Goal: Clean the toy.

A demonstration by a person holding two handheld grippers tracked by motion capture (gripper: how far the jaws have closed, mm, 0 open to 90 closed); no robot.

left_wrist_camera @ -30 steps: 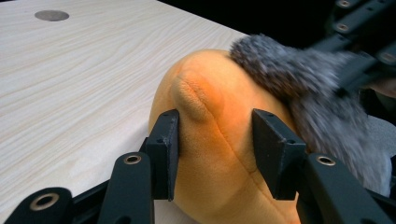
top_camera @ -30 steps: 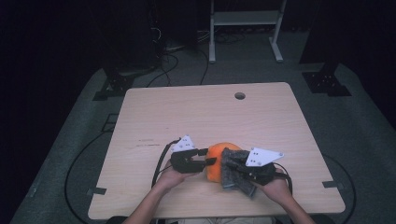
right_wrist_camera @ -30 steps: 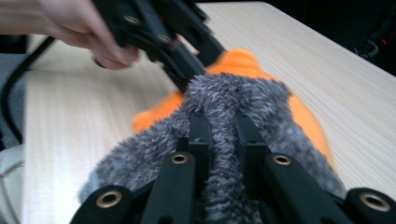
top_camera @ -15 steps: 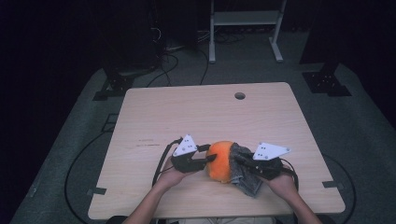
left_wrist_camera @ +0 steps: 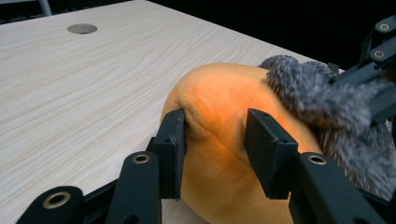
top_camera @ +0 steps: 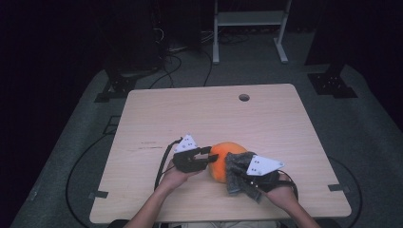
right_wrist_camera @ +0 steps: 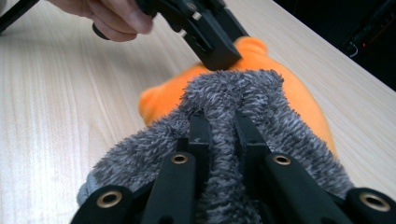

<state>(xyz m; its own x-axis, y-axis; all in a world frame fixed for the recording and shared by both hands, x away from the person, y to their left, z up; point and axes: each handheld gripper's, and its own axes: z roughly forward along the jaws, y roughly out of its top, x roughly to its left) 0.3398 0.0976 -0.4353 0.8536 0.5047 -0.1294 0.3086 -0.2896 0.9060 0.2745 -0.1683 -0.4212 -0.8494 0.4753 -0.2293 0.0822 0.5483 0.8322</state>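
A: Orange plush, soft and round: the orange toy [top_camera: 223, 159] lies near the front edge of the table [top_camera: 199, 114], between the two hands.

B: And the grey cloth [top_camera: 237, 173]?

A: Fuzzy, draped over the toy's right side. In the right gripper view it covers most of the toy [right_wrist_camera: 299, 93], so what lies under the cloth [right_wrist_camera: 224, 121] is hidden.

B: What are the grippers doing?

A: The left gripper [top_camera: 206, 156] has its jaws clamped on the toy; in its own view the two black pads pinch a fold of orange plush [left_wrist_camera: 219, 121] and dent it. The right gripper [top_camera: 242, 178] has its jaws pinched tight on a ridge of the grey cloth, whose pile bulges up between them.

B: Anything hard to read?

A: The toy's bottom is cut off in the left gripper view, and the cloth [left_wrist_camera: 327, 112] blocks its far side there. From above, the right gripper's grey plate hides where its jaws meet the cloth.

B: What's around?

A: A round hole [top_camera: 244, 97] near the table's far edge, bare wood elsewhere. Behind the table, a white frame [top_camera: 249, 21] and cables [top_camera: 176, 61] on the dark floor, with black stands at either side.
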